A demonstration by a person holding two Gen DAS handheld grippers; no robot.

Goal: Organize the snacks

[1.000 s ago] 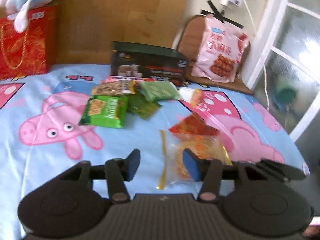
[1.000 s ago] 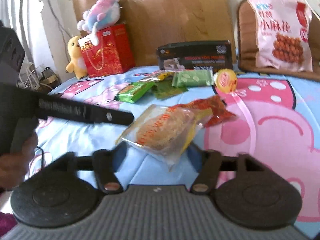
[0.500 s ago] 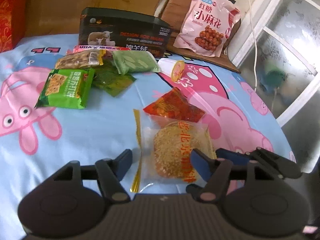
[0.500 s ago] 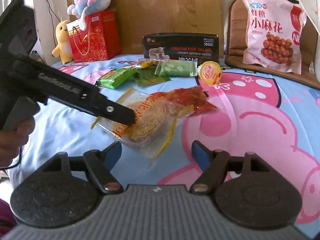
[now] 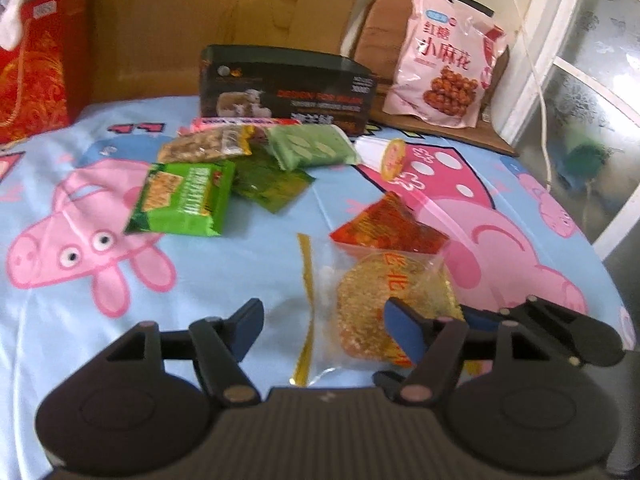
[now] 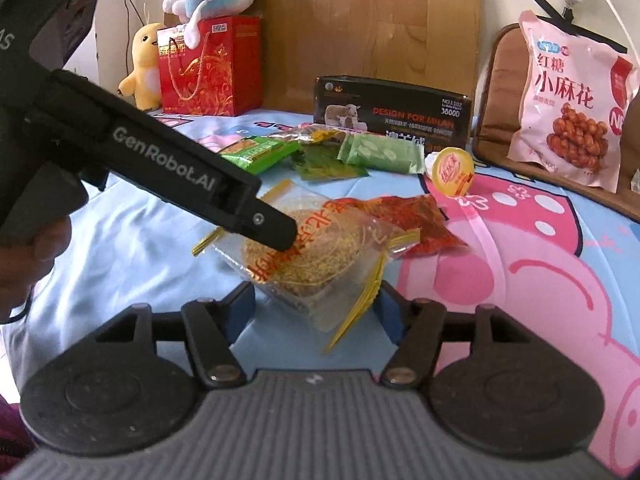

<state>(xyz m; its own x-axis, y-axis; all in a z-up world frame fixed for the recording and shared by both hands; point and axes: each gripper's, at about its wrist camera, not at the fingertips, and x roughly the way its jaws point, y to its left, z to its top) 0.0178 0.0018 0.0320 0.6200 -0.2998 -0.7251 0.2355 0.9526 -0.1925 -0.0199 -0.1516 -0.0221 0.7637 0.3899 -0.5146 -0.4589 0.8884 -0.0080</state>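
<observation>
The right tool (image 6: 316, 312) at the bottom centre of its frame stands spread, its jaws having just been closing, with the near edge of the clear cake packet (image 6: 316, 248) between the pads, which do not visibly press it. The left tool (image 5: 322, 330), likewise at the bottom of its own view, is spread too, its jaws having just been opening around the same packet without pinching it. Just above the packet lies a red sachet (image 5: 388, 232), touching it. Further up, near the frame's middle, the green cracker pack (image 5: 184, 200), a pale green packet (image 5: 312, 146) and a jelly cup (image 5: 384, 156) cluster before a dark box (image 5: 288, 88). On the printed surface (image 5: 240, 272) I judge sorting barely begun: nothing looks grouped yet.
</observation>
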